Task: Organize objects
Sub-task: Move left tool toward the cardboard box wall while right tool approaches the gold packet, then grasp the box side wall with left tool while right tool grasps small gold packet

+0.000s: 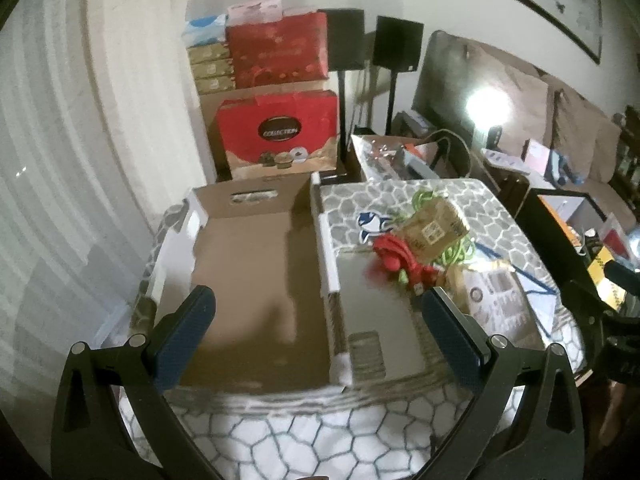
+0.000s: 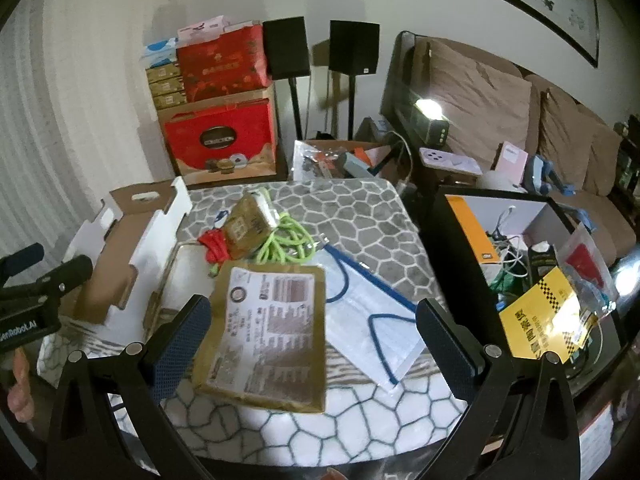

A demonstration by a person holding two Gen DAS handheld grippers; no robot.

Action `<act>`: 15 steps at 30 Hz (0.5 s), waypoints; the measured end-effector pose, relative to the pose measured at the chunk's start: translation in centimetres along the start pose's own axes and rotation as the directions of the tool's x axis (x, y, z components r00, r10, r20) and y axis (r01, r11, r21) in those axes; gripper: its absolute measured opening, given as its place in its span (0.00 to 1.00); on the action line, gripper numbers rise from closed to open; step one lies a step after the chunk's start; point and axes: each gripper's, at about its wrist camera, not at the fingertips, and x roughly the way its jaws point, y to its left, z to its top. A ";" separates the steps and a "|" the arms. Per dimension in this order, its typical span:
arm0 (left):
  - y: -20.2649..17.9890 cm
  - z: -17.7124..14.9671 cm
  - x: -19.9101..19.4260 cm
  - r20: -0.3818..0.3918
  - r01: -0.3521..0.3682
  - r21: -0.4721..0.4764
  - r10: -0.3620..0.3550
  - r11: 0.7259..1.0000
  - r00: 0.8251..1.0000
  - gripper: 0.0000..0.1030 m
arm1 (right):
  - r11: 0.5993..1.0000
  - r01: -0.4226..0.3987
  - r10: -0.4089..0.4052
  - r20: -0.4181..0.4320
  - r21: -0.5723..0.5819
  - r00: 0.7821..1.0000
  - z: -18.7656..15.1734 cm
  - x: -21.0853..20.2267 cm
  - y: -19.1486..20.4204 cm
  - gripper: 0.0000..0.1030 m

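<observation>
An open, empty cardboard box point(image 1: 256, 280) lies on the patterned table; it also shows in the right wrist view point(image 2: 120, 240). My left gripper point(image 1: 316, 312) is open and empty above the box's near end and right wall. To its right lie a red cable point(image 1: 396, 260), a green cable point(image 1: 460, 252) and a small brown box point(image 1: 434, 228). My right gripper point(image 2: 312, 320) is open and empty, just above a flat brown package point(image 2: 268, 332) and a clear bag with a blue cord point(image 2: 376, 320). The green cable point(image 2: 288, 240), red cable point(image 2: 214, 246) and small box point(image 2: 248, 224) lie beyond.
The table has a grey stone-pattern cloth point(image 2: 360, 216). A black bin of clutter point(image 2: 520, 264) stands at the right. Red gift boxes point(image 1: 276, 136) are stacked against the far wall beside two black speakers point(image 2: 352, 52). A brown sofa point(image 2: 500, 112) is behind.
</observation>
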 end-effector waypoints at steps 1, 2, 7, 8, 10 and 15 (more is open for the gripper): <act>-0.1 0.4 0.2 0.000 0.005 0.005 -0.005 1.000 1.000 1.00 | 1.000 0.005 -0.005 -0.001 0.000 1.000 0.1 0.1 -0.2 1.00; -0.3 0.7 0.5 -0.001 0.008 0.010 -0.008 1.000 1.000 1.00 | 1.000 0.010 -0.010 -0.001 0.000 1.000 0.3 0.2 -0.3 1.00; 0.2 2.2 1.4 -0.001 -0.008 0.019 0.008 1.000 1.000 1.00 | 1.000 0.015 -0.015 -0.004 0.004 1.000 0.7 0.6 -0.7 1.00; 0.6 2.4 1.5 -0.002 -0.012 0.014 0.012 1.000 1.000 1.00 | 1.000 0.011 -0.011 -0.008 0.004 1.000 0.8 0.7 -0.8 1.00; 2.2 2.7 2.0 -0.016 -0.024 -0.005 0.024 1.000 1.000 1.00 | 1.000 0.003 -0.003 -0.015 0.003 1.000 0.8 1.0 -0.8 1.00; 7.5 2.6 3.3 -0.049 -0.088 -0.075 0.085 0.993 0.995 1.00 | 1.000 -0.020 0.020 -0.026 0.006 0.999 0.8 1.4 -1.3 1.00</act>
